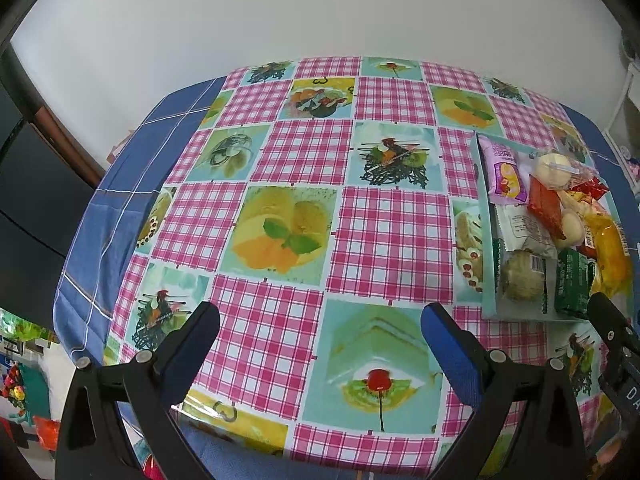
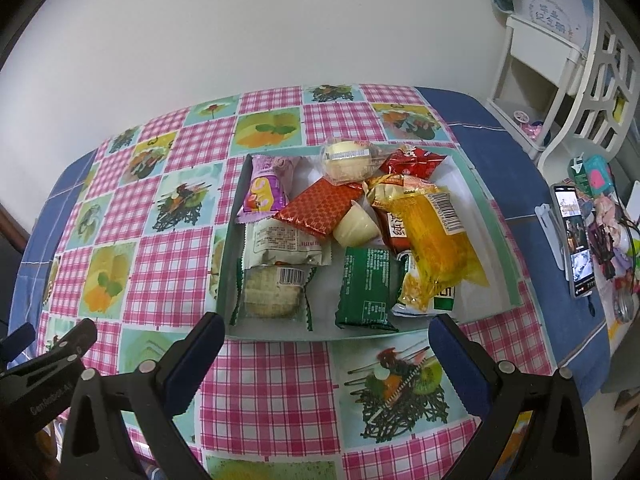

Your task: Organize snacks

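Crinkly green foil packet (image 2: 366, 288), just ahead of the right claw (image 2: 326, 338), looks light and slippery: pinch its near edge; both claws, left claw (image 1: 320, 326) included, gape empty.

Patterned tablecloth (image 2: 276, 380) over blue cloth (image 2: 532, 240); phone (image 2: 574, 240) (screen lit) beside white shelf (image 2: 560, 60).
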